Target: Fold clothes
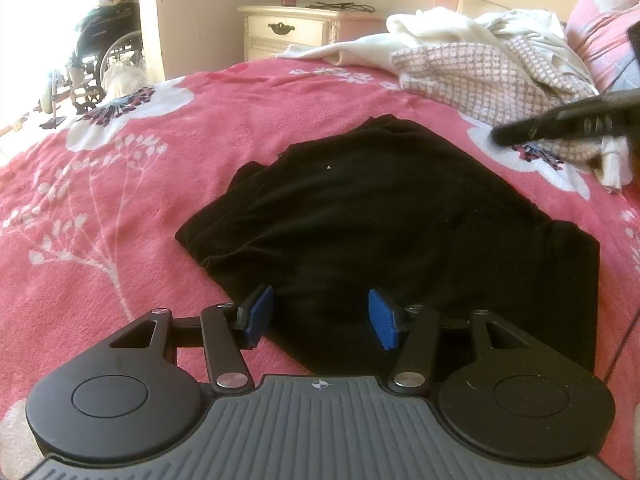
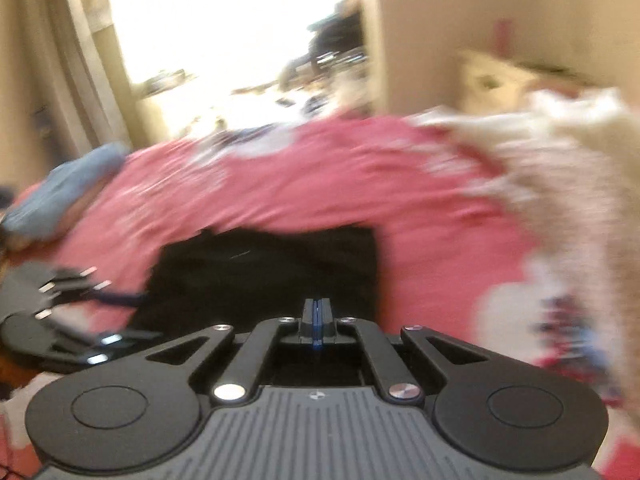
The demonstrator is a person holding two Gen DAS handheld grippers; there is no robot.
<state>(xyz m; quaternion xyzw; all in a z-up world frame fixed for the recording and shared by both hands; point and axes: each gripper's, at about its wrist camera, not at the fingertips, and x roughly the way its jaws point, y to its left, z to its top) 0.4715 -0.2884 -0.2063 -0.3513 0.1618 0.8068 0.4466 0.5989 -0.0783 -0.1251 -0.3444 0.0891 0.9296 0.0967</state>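
I take the black garment (image 1: 384,232) as my landmark: it lies folded flat on the bed (image 1: 132,208), whose pink cover has white flowers. Far off to its left, past the bed's edge, I see a wheelchair (image 1: 100,52), and behind it a cream nightstand (image 1: 292,32) by the wall. My left gripper (image 1: 322,318) hovers at the garment's near edge, its jaws parted about halfway with only the dark cloth behind them; I cannot tell whether the blue pads (image 1: 382,318) touch it. To the garment's right and beyond sits a heap of unfolded clothes (image 1: 488,68), cream and checked. My right gripper (image 2: 317,318) points over the garment's near right part, jaws pressed together with nothing between them; its view is blurred.
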